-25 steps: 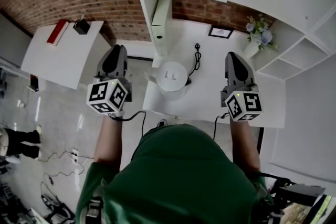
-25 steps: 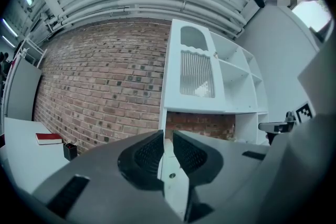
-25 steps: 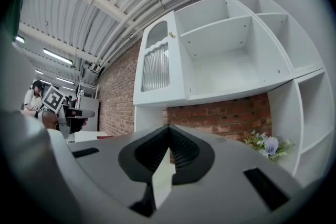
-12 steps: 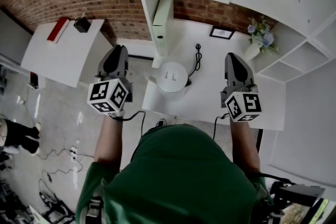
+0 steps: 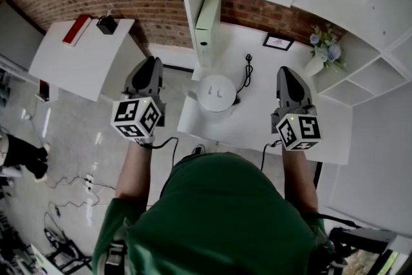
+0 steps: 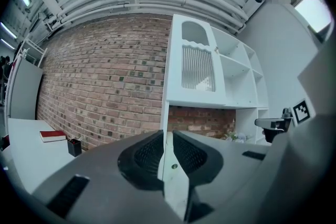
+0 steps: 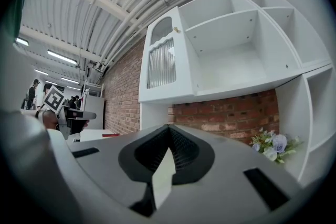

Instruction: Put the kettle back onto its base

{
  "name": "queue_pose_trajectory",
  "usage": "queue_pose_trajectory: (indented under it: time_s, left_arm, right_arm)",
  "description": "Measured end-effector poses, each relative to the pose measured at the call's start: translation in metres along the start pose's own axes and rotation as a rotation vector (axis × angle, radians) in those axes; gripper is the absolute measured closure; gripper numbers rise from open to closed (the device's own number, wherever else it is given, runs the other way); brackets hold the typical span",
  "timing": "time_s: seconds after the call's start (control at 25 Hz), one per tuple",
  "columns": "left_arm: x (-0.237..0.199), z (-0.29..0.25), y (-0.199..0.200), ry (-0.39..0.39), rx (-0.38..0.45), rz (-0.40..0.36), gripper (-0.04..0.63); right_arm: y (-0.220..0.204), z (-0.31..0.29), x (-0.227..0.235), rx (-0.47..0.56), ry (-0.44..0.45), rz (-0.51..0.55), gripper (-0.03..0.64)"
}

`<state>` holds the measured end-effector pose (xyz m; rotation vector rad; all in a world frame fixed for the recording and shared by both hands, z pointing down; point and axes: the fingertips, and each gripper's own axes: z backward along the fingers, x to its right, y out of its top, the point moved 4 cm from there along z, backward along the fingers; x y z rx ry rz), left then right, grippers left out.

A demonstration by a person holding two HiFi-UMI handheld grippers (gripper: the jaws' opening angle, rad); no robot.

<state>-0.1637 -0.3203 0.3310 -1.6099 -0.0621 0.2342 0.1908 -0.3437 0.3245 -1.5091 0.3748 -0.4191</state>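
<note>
**A:** Where is the kettle now, and which step are you at?

**B:** The kettle (image 5: 215, 92) stands upright on the white bench (image 5: 257, 129), near its front left corner. From above I see only its round lid. A black cord (image 5: 247, 71) runs from just beside it toward the back, and no separate base shows anywhere on the bench. So I judge the base is under the kettle, though the head view cannot show the contact itself.

**A:** Then the job is finished?

**B:** I cannot say. This scene fits a kettle that already sits on its base as the task wants, and it fits equally a kettle that somebody is about to lift off.

**A:** And your claws?

**B:** Both are closed and empty. In the left gripper view the two pads are together with nothing between them, and the right gripper view shows the same. My left claw (image 5: 152, 64) hangs over the floor, left of the bench. My right claw (image 5: 287, 71) is over the right part of the bench. The kettle is between them, apart from both, and neither touches it.

**A:** What does a next move call for?

**B:** If I have to take the kettle, one claw must open before it reaches in. Which side the handle is on, I cannot make out from here.
</note>
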Motion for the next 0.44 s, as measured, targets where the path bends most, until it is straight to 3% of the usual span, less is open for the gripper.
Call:
queue_pose_trajectory:
  time_s: [0.44]
  left_arm:
    - [-0.008, 0.025, -0.007, 0.024, -0.021, 0.010, 0.529]
  right_arm:
    - [0.000, 0.004, -0.017, 0.003, 0.018, 0.023, 0.595]
